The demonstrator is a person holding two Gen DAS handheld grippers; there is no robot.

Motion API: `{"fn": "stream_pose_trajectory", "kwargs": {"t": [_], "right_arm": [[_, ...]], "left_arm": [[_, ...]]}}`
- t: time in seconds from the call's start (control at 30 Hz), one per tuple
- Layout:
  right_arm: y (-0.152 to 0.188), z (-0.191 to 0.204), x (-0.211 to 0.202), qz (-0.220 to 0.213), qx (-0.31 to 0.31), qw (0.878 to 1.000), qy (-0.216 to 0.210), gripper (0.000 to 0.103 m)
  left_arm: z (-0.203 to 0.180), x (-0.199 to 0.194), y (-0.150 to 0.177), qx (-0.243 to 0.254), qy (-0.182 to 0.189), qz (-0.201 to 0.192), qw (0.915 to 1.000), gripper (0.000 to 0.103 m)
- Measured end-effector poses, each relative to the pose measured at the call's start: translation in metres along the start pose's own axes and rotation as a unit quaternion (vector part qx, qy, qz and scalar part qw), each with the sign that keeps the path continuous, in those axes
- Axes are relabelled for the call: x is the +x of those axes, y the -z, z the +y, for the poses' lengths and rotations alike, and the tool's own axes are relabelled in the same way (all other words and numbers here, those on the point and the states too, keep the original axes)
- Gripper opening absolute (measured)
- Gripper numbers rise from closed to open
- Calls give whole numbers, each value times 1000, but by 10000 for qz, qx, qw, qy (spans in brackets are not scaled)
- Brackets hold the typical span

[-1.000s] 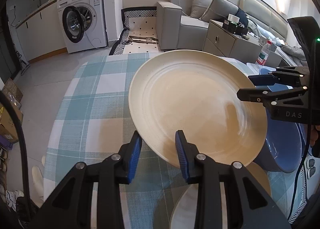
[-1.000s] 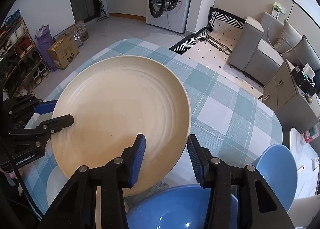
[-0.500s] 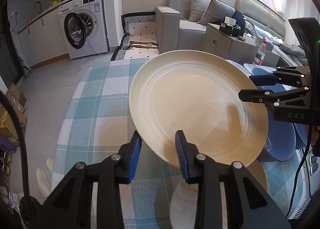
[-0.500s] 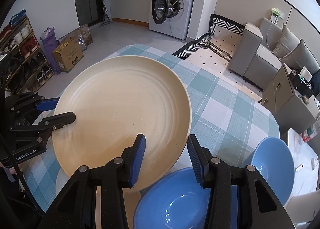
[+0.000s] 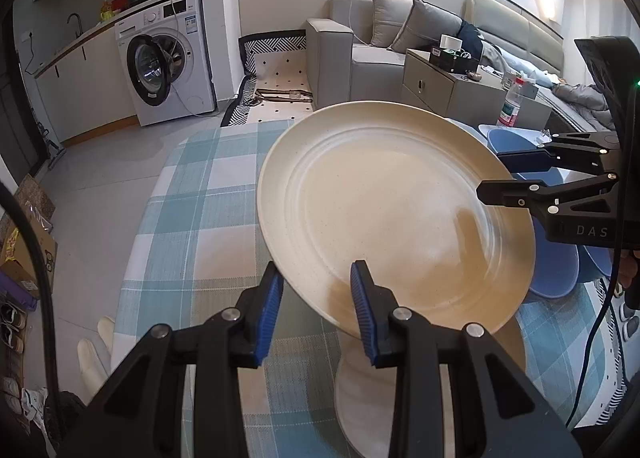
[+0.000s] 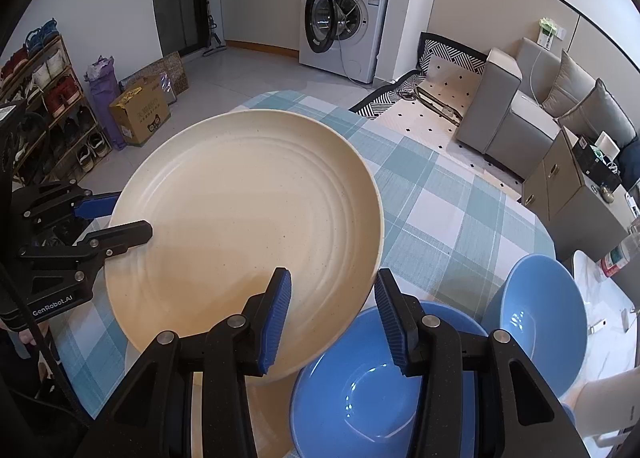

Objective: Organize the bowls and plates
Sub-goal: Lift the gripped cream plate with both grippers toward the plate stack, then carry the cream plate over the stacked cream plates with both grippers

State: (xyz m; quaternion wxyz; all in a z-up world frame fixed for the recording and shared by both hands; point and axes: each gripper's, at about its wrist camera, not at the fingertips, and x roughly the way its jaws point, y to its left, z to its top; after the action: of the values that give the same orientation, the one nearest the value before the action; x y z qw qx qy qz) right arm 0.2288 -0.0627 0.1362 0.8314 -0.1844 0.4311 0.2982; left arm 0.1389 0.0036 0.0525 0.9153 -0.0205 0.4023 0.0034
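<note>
I've got the cream plate (image 5: 384,213) up off the bench (image 5: 192,217), centre frame, tilted. My left tool (image 5: 316,298) is clamped on its near rim, and my right tool (image 6: 330,306) is clamped on the opposite rim.

Progress looks early to me: the plate is lifted but not yet set anywhere. Another cream plate (image 5: 360,390) lies below it on the bench, likely the stack. Bowls are unsorted.

Only the right view shows both blue bowls clearly: one (image 6: 360,386) at lower centre, another (image 6: 540,318) at lower right. The left view mostly hides them behind the plate.
</note>
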Motion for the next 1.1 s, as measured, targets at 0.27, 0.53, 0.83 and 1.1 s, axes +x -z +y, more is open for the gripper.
{"fn": "stream_pose_trajectory", "kwargs": {"t": [0.27,0.53,0.83,1.1], "right_arm": [[12,8,-12,-50,23,10000,9,45],[18,14,-17,-54,26,10000,1,45],[31,29,-28,-69,46,10000,-53,45],[39,37,-29,-61,79,9999,-118,45]], "left_arm": [[-2,-5,6,29,-6,-21,10000,33],[-4,-14,14,41,5,-63,10000,33],[-2,-23,21,51,3,-99,9999,33],[0,-28,29,74,-14,-80,9999,33]]}}
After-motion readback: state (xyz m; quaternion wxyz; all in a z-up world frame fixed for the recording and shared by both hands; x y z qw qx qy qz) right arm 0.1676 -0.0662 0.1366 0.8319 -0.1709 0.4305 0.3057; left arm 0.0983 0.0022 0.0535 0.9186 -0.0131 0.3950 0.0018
